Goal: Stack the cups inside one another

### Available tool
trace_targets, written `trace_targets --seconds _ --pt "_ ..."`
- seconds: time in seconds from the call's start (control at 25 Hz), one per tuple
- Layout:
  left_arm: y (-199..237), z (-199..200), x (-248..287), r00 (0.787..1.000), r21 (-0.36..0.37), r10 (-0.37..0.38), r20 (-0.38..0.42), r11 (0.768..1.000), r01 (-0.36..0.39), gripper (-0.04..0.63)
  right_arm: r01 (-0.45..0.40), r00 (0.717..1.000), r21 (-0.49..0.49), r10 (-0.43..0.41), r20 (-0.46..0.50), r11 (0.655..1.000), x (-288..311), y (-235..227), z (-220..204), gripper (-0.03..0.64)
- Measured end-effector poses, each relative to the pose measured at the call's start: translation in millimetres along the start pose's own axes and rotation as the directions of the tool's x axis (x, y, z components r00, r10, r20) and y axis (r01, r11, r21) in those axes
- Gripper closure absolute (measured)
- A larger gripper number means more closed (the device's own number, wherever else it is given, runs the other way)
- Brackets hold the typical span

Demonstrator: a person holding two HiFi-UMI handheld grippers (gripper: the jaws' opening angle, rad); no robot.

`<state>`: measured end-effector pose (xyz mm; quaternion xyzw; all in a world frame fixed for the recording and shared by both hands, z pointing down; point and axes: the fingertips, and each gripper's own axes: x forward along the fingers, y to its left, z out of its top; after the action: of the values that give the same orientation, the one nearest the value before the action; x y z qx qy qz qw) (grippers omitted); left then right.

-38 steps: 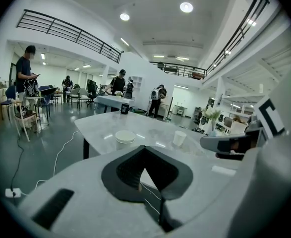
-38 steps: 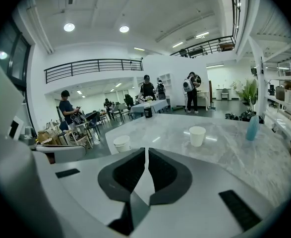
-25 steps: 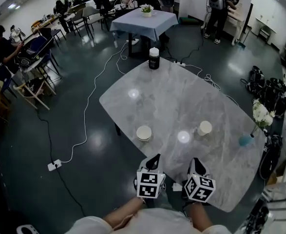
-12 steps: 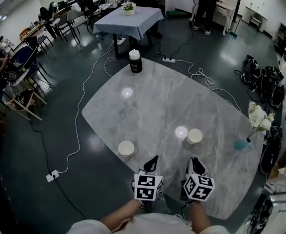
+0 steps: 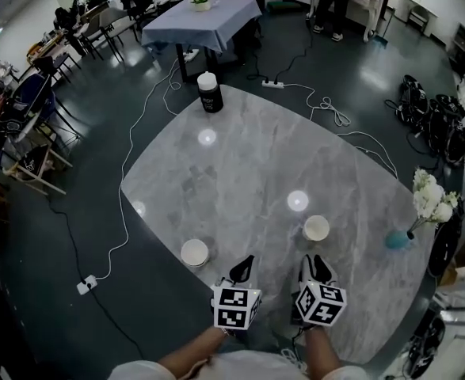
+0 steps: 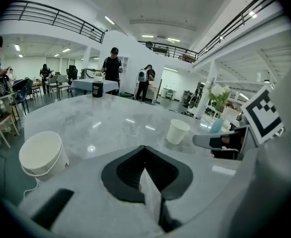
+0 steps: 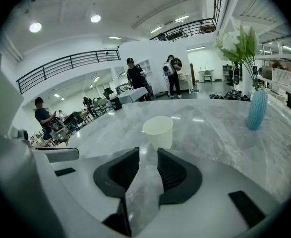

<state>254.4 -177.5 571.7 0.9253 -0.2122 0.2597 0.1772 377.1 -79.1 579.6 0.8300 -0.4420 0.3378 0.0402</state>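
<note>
Two white paper cups stand upright and apart on the grey marble table [image 5: 248, 172]. The left cup [image 5: 194, 253] [image 6: 42, 155] sits near the table's front edge, left of my left gripper [image 5: 242, 269] [image 6: 144, 150], whose jaws meet at the tips with nothing in them. The right cup [image 5: 316, 228] [image 7: 158, 131] [image 6: 177, 131] stands just ahead of my right gripper [image 5: 315, 267] [image 7: 146, 152]. The right jaws have just been opening; a narrow gap shows between them, with nothing in it, and they stop short of the cup.
A dark jar with a white lid [image 5: 209, 92] stands at the table's far edge. A blue vase with white flowers [image 5: 397, 239] [image 7: 257, 110] is at the right edge. Cables and a power strip [image 5: 84, 284] lie on the floor at left; bags [image 5: 430, 117] at right.
Both grippers have come forward and lower toward the cups, which now sit closer to them in the head view. The cups have not moved on the table.
</note>
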Motion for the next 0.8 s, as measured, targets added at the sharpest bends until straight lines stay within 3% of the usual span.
trace_targets --seconds 0.8 --pt "16.2 -18.1 27.3 0.997 -0.012 0.014 -0.081 1.0 -0.016 0.6 0.053 0.998 -0.005 -0.053 -0.045 0.999 56.8 -24.0 3.1 0.418"
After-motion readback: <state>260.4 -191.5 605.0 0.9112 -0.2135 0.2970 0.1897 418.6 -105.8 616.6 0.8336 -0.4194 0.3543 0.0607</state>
